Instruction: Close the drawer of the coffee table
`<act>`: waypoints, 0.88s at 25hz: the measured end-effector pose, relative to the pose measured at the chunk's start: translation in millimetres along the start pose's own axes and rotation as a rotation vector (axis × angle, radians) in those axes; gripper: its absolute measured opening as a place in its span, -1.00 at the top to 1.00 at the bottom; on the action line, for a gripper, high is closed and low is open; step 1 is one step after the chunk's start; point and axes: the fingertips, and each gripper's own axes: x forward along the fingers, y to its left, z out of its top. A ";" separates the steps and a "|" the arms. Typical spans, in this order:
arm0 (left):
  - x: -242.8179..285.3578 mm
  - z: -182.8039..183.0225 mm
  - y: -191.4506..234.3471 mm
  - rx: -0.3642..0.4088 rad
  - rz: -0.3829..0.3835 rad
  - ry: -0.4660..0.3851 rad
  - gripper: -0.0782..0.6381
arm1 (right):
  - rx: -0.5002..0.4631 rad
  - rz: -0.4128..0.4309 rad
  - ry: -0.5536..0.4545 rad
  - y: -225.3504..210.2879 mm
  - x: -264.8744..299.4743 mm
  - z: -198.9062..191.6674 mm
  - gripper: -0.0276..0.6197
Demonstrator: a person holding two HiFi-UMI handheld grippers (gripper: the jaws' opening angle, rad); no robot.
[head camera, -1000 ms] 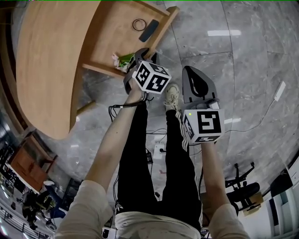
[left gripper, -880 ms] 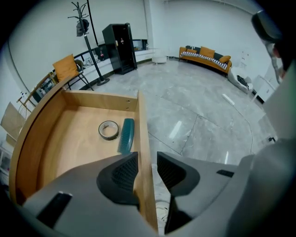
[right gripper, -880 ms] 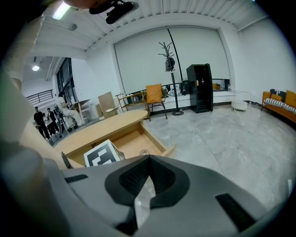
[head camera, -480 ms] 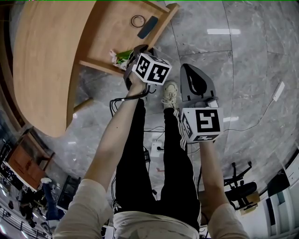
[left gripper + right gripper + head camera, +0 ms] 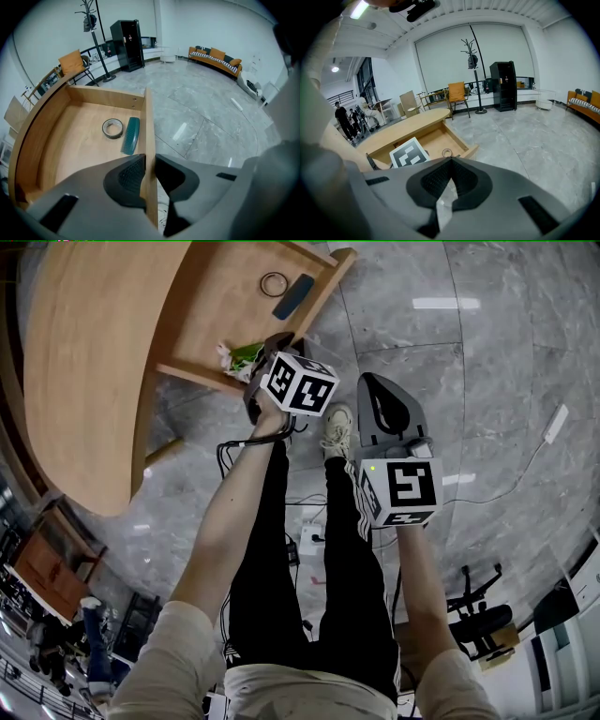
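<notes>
Your left gripper (image 5: pixel 147 176) is clenched on the front panel (image 5: pixel 149 126) of the drawer (image 5: pixel 70 140), which stands open from the curved wooden surface (image 5: pixel 84 352). Just beyond its jaws, inside the drawer, lie a green comb (image 5: pixel 130 135) and a tape roll (image 5: pixel 112 128). Your right gripper (image 5: pixel 450 165) is closed on nothing, off to the left gripper's right.

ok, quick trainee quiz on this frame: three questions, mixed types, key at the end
1. True or false: the drawer is fully shut.
2. What does the left gripper clamp? A) teal comb B) front panel of the drawer C) tape roll
3. Fill in: the right gripper has its jaws together and holds ____.
Key: 1 false; 2 B; 3 nothing.
</notes>
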 end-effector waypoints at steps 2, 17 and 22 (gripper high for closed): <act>-3.9 0.9 1.0 -0.013 -0.008 -0.003 0.57 | -0.006 0.006 0.008 1.4 -1.5 0.6 0.90; -70.0 39.8 34.0 -0.092 0.012 -0.077 0.58 | -0.096 0.060 0.006 15.8 -12.6 54.7 0.90; -78.4 46.0 77.9 -0.126 0.049 -0.083 0.58 | -0.100 0.080 0.016 29.1 -7.1 59.6 0.90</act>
